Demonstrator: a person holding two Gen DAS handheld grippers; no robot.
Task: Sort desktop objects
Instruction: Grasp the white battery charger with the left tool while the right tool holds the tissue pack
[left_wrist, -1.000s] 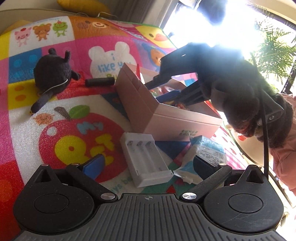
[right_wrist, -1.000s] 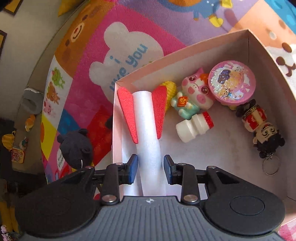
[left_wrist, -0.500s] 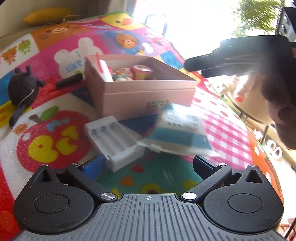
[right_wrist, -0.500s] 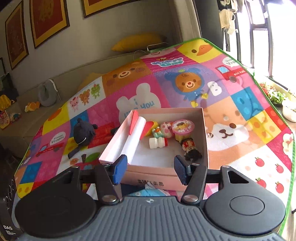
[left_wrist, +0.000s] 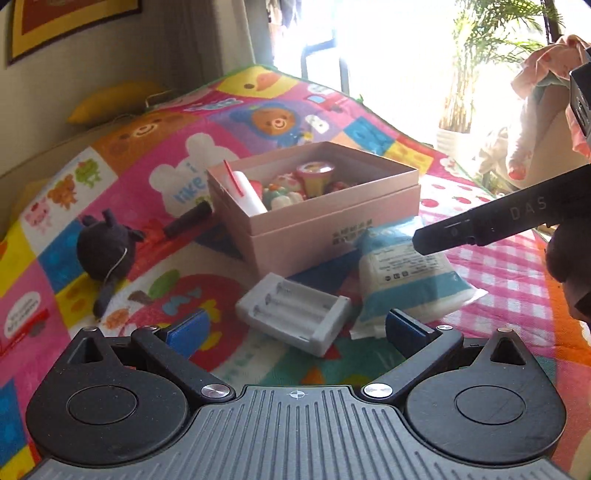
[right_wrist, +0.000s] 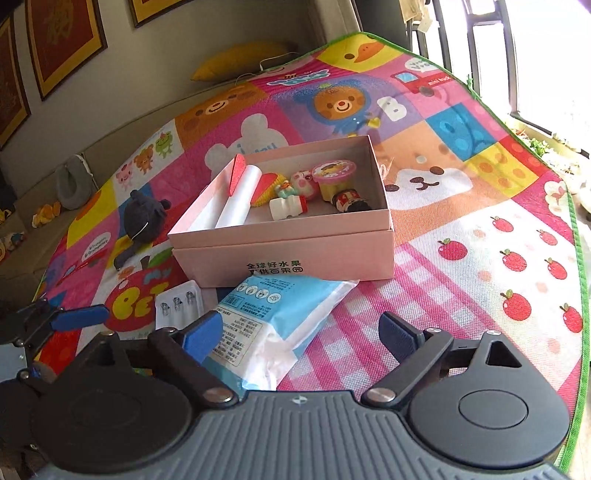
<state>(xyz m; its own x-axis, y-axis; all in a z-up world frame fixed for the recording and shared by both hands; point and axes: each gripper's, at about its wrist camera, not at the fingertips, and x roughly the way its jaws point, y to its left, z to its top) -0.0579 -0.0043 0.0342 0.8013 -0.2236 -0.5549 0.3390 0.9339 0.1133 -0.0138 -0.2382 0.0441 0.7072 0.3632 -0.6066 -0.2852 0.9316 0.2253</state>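
Observation:
A pink box (right_wrist: 284, 254) stands on the play mat and holds a white roll with red ends (right_wrist: 240, 199) and several small toys. A blue-and-white tissue pack (right_wrist: 280, 306) lies against its front. My right gripper (right_wrist: 301, 332) hovers just above the pack, jaws opening, pads not pressing on it. In the left wrist view the box (left_wrist: 314, 236), tissue pack (left_wrist: 402, 273) and white battery charger (left_wrist: 295, 310) lie ahead. My left gripper (left_wrist: 295, 332) is open and empty just short of the charger. A black finger of the right gripper (left_wrist: 480, 229) reaches over the pack.
A black plush toy (left_wrist: 103, 247) and a black cylinder (left_wrist: 188, 219) lie left of the box. The mat's green edge (right_wrist: 576, 236) runs along the right, with a window beyond. A yellow cushion (right_wrist: 240, 59) sits at the back wall. A potted plant (left_wrist: 476, 74) stands at far right.
My right gripper released the white roll inside the box, pulled back out toward the front, and opened wide. The left gripper rolled level and shifted, now facing the charger and the pack.

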